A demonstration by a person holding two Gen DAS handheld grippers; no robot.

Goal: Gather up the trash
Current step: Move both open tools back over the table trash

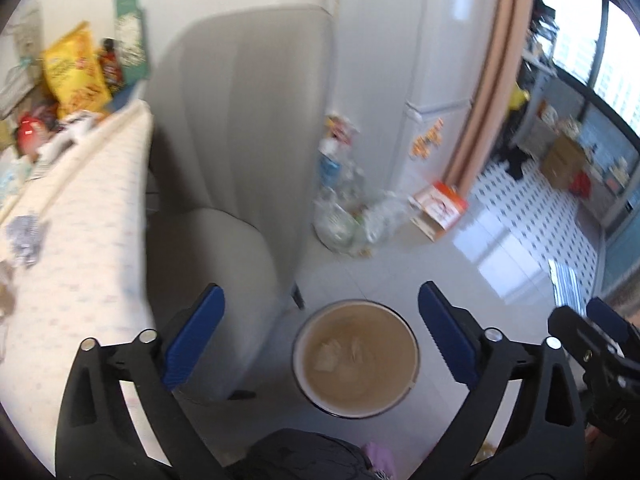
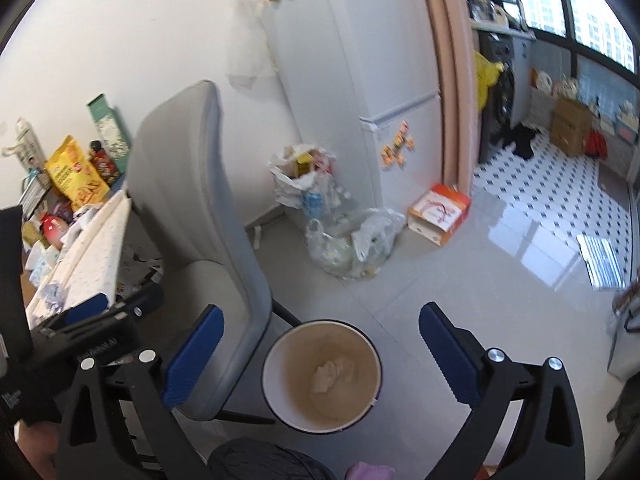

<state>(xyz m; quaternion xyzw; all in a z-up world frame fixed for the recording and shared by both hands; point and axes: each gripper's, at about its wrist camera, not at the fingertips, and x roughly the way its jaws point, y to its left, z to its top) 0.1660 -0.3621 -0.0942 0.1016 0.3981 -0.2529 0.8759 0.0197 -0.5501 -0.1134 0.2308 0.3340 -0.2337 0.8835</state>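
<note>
A round bin with a brown lining point(image 1: 356, 358) point(image 2: 322, 374) stands on the floor below both grippers, with crumpled pale scraps point(image 1: 340, 354) point(image 2: 330, 374) lying in its bottom. My left gripper point(image 1: 320, 336) hangs above it, open, nothing between its blue pads. My right gripper point(image 2: 320, 352) is open too and holds nothing. Each gripper shows in the other's view: the right one at the right edge point(image 1: 600, 340), the left one at the left edge point(image 2: 92, 320). A crumpled silver scrap point(image 1: 24, 236) lies on the table point(image 1: 80, 240).
A grey chair point(image 1: 240, 160) point(image 2: 192, 200) stands between the table and the bin. Snack bags and bottles point(image 1: 76, 72) crowd the table's far end. Plastic bags of waste point(image 2: 344, 236) and an orange-white box point(image 2: 438, 212) sit by the white fridge point(image 2: 380, 80).
</note>
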